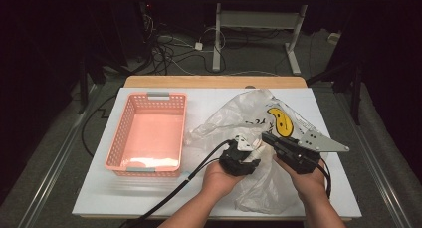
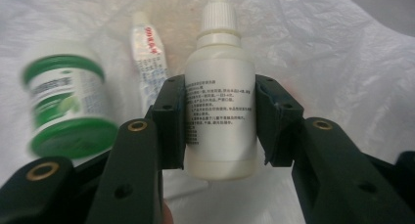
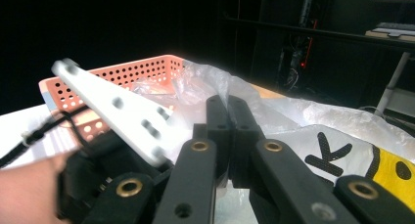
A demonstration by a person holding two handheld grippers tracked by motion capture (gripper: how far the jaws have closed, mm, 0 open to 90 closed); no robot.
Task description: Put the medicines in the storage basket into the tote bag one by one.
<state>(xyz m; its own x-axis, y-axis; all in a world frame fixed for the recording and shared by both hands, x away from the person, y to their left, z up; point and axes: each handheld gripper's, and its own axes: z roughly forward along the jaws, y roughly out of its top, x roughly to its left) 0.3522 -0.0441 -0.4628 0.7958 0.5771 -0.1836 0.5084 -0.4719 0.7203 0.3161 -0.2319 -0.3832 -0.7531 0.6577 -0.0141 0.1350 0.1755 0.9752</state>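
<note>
A white table (image 1: 149, 193) carries a pink basket (image 1: 149, 133) on its left side and a crumpled clear plastic bag (image 1: 249, 118) with a yellow smiley print on its right side. The person's two hands come in from the bottom, meeting at the near edge of the bag. The left gripper (image 2: 220, 119) has its jaws clamped on the sides of a white dropper bottle (image 2: 221, 111), which stands upright between them over the bag's plastic. Beside the bottle, within the bag, lie a green-lidded jar (image 2: 66, 106) and a small white tube (image 2: 149, 57). The right gripper (image 3: 228, 131) has its jaws pressed together; thin bag plastic lies right around them, but I cannot tell if any is pinched
</note>
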